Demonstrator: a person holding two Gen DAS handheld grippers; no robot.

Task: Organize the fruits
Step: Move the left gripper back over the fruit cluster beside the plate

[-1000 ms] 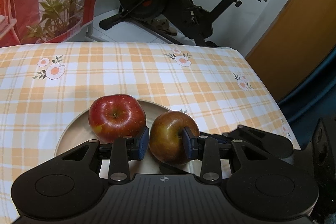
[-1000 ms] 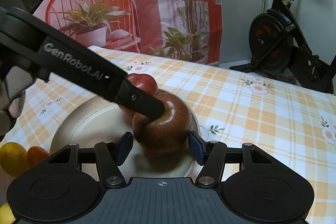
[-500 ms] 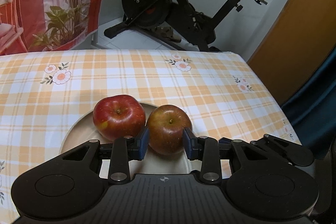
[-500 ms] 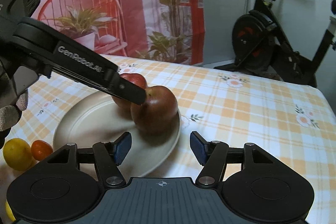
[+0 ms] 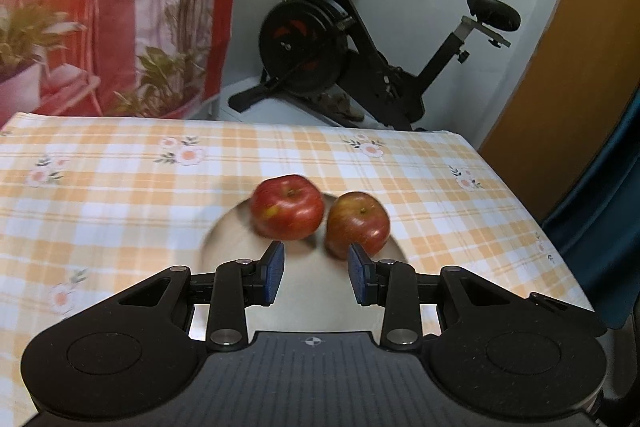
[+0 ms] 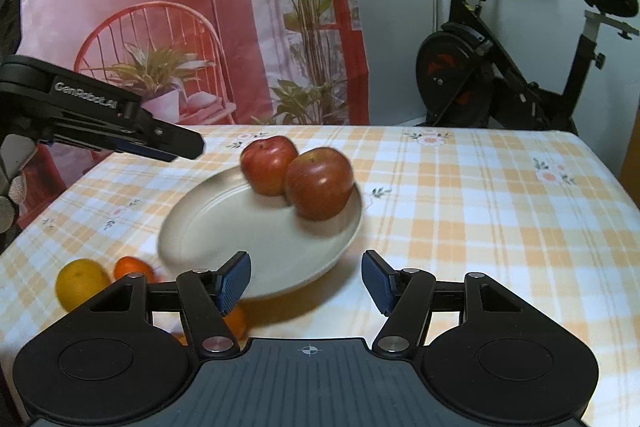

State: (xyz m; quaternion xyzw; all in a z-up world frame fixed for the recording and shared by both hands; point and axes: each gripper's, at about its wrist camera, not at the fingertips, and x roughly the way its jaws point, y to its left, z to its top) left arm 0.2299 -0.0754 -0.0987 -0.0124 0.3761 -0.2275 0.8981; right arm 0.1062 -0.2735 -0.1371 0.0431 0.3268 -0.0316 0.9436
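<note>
Two red apples sit side by side on a cream plate (image 6: 208, 227). In the left wrist view the brighter apple (image 5: 287, 207) is left of the darker apple (image 5: 357, 223); the plate (image 5: 224, 243) lies under them. My left gripper (image 5: 316, 271) is open and empty, just short of the apples. It also shows in the right wrist view (image 6: 176, 143), raised to the left of the plate. My right gripper (image 6: 306, 281) is open and empty over the plate's near rim. The right wrist view shows both apples (image 6: 269, 165) (image 6: 319, 183).
A yellow lemon (image 6: 82, 283) and small oranges (image 6: 132, 269) lie on the checked tablecloth (image 6: 480, 211) left of the plate. Another orange (image 6: 236, 321) sits under my right gripper's left finger. An exercise bike (image 5: 360, 59) stands behind the table.
My left gripper has let go of the darker apple, opened and pulled back and up. My right gripper has drawn back from the plate too. Both apples stay on the plate.
</note>
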